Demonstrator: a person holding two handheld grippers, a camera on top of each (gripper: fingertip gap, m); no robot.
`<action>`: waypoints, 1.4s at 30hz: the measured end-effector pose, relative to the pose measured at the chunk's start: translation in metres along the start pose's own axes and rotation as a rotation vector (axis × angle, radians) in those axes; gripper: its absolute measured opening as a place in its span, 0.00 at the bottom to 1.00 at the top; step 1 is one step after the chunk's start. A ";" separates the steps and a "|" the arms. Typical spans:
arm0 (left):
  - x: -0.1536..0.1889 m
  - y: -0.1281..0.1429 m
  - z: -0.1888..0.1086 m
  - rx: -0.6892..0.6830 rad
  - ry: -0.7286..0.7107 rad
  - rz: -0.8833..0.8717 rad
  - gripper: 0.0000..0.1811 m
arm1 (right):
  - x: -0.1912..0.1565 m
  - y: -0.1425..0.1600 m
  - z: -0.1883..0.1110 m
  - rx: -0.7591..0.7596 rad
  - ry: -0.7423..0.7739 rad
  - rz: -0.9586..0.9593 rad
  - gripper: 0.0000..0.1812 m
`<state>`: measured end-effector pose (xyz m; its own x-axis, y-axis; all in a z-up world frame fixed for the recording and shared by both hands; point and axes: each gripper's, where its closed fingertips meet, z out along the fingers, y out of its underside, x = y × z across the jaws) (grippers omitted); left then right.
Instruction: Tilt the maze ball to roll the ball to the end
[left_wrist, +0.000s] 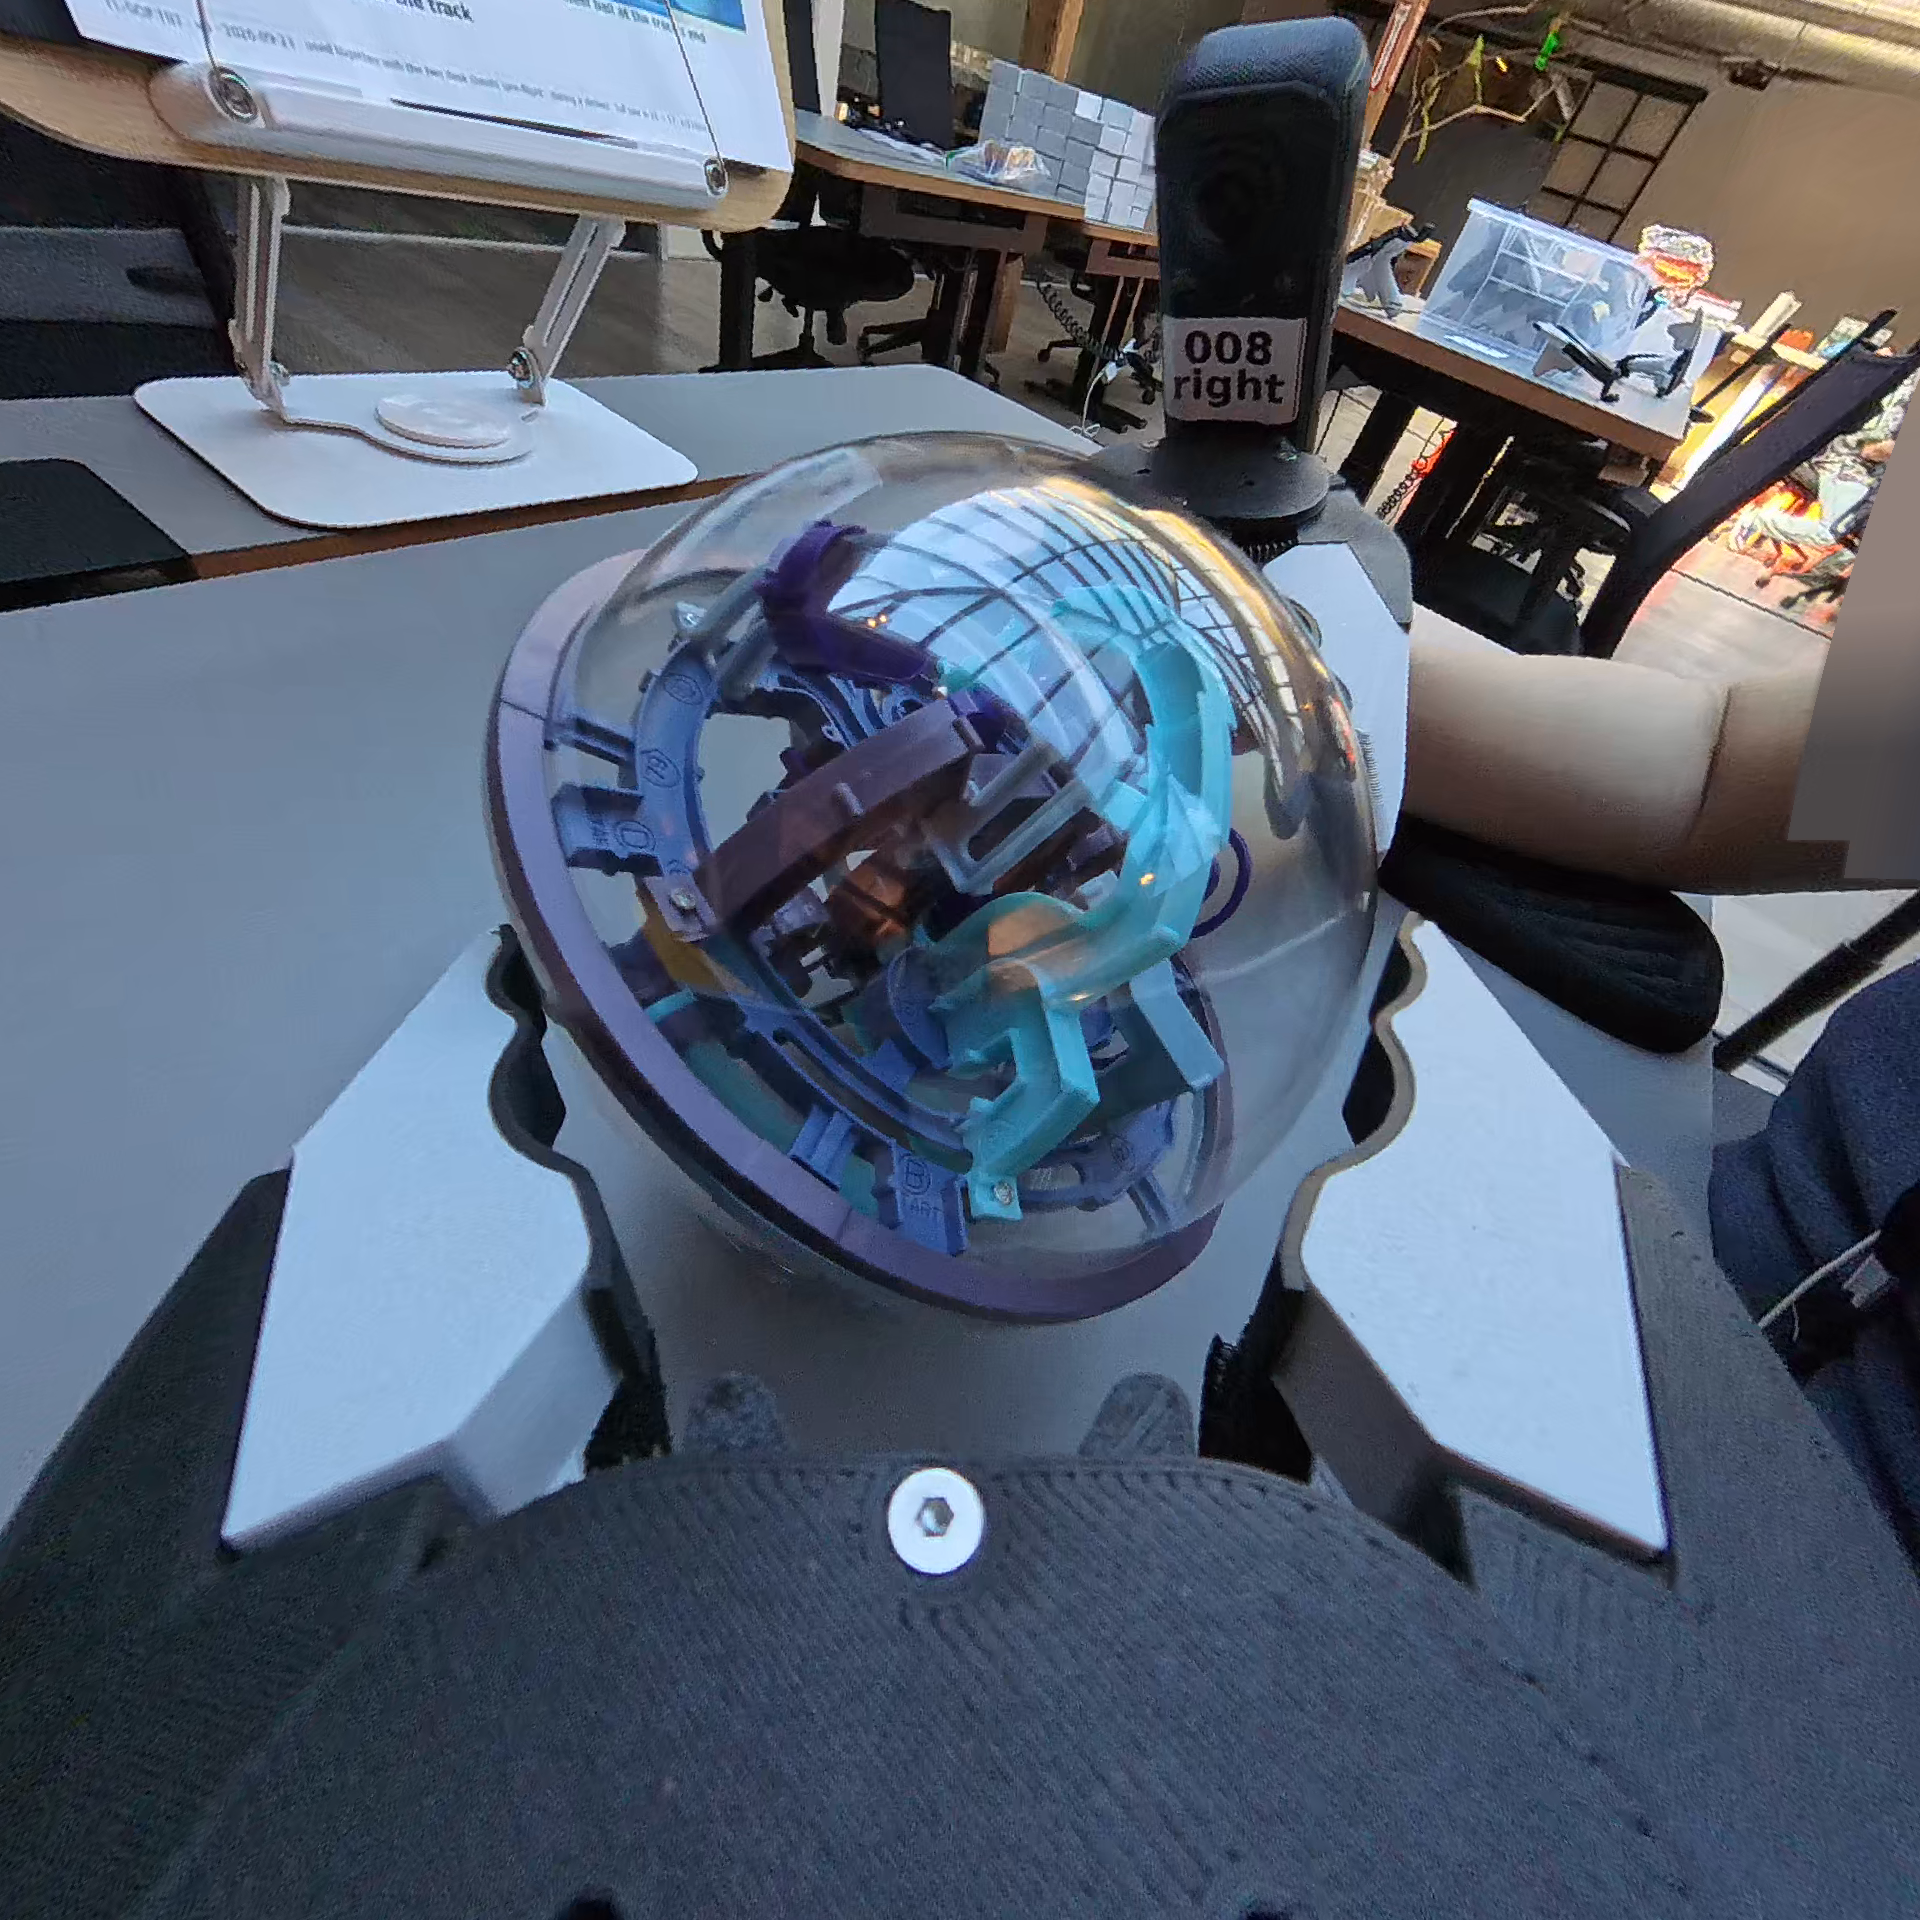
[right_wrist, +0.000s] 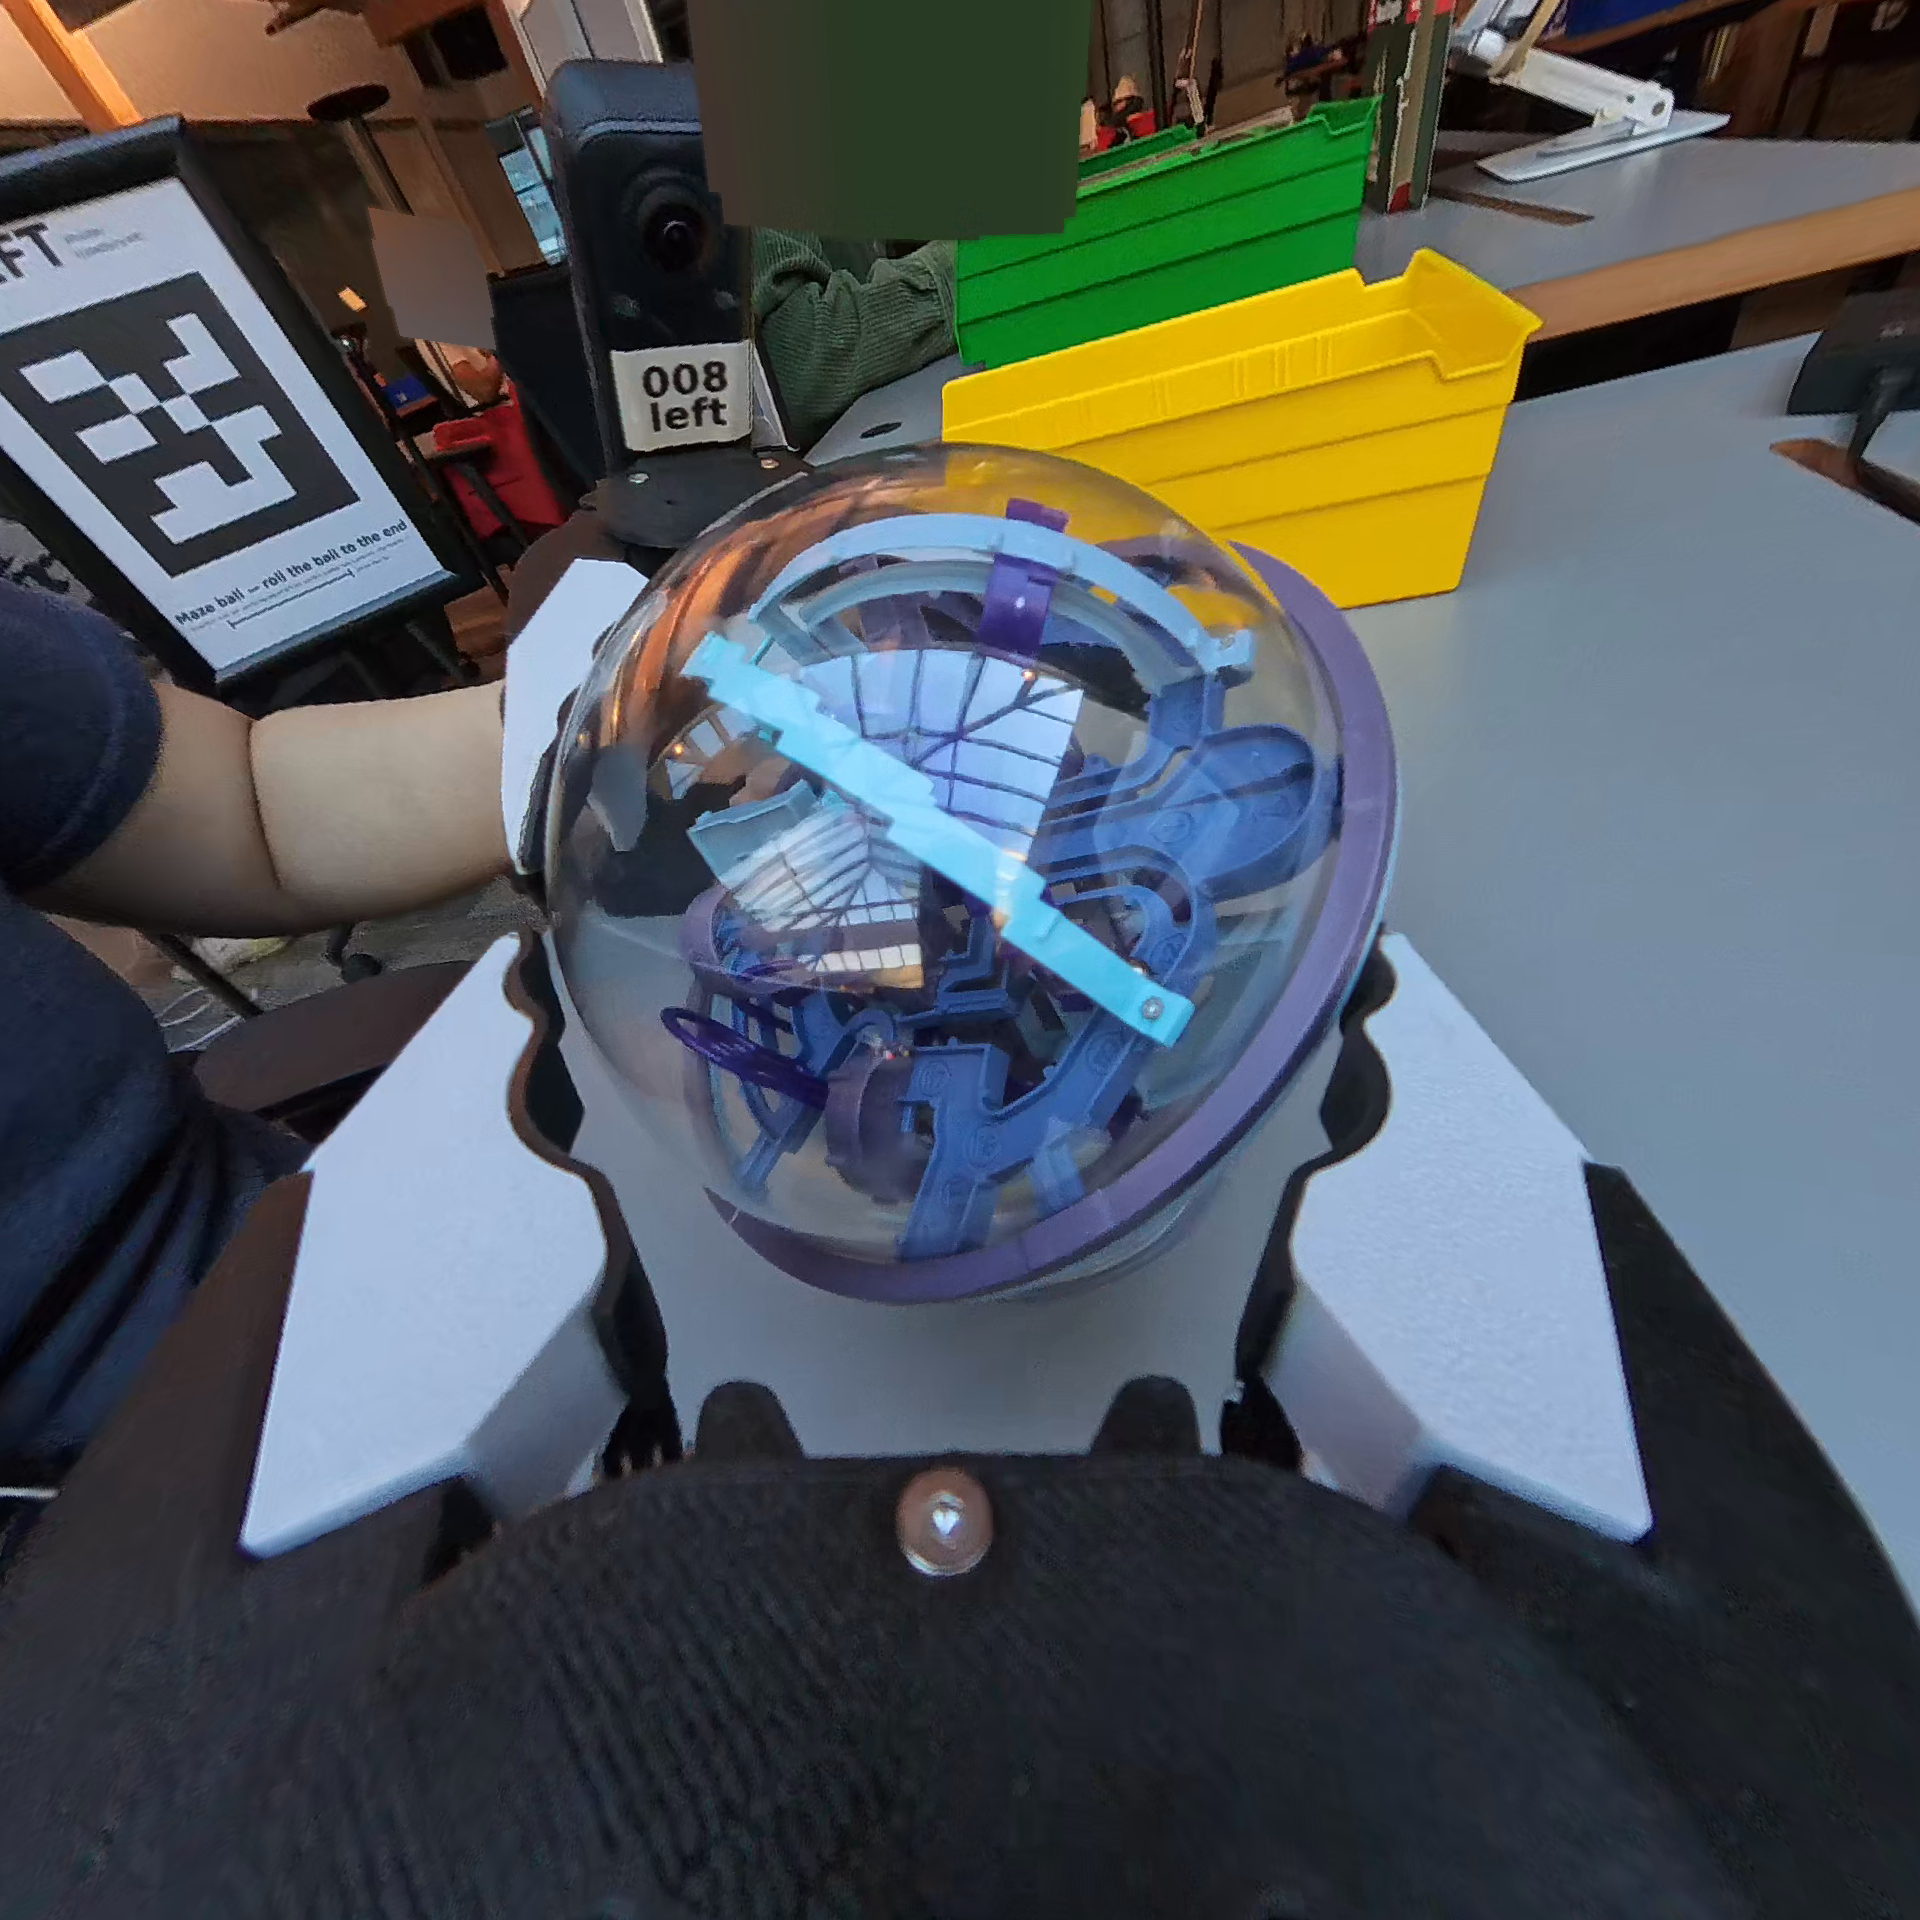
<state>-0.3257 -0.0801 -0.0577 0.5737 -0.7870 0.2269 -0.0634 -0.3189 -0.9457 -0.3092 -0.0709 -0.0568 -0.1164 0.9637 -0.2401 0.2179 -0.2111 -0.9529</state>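
Note:
The maze ball (left_wrist: 935, 883) is a clear sphere with a purple equator ring and blue, teal and purple tracks inside. It is held tilted above the grey table (left_wrist: 260, 779). My left gripper (left_wrist: 951, 935) is shut on it, one finger on each side. My right gripper (right_wrist: 951, 945) is shut on the same maze ball (right_wrist: 966, 883) from the opposite side. In the left wrist view the right gripper's camera post (left_wrist: 1247, 260) rises behind the ball. In the right wrist view the left gripper's post (right_wrist: 665, 260) does the same. I cannot pick out the small rolling ball with certainty.
A white stand (left_wrist: 416, 436) holding a printed sheet is at the table's far left. A yellow bin (right_wrist: 1247, 436) and a green bin (right_wrist: 1164, 229) stand behind the ball. A framed sign (right_wrist: 177, 436) is at the left. A person's forearm (right_wrist: 364, 800) reaches in.

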 end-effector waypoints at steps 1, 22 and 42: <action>0.001 0.000 -0.001 0.005 0.004 0.016 0.85 | 0.000 -0.002 -0.001 0.016 0.005 -0.031 0.83; -0.021 0.028 -0.006 -0.210 -0.113 0.791 0.87 | 0.015 0.026 -0.002 -0.114 0.367 -0.932 0.85; -0.020 0.027 0.007 -0.110 -0.115 0.851 0.86 | 0.009 0.019 0.004 -0.086 0.328 -0.847 0.83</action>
<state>-0.3330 -0.0687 -0.0892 0.3740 -0.7250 -0.5784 -0.5839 0.3004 -0.7542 -0.3099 -0.0668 -0.0783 0.0082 0.7918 0.6107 0.2578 0.5884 -0.7664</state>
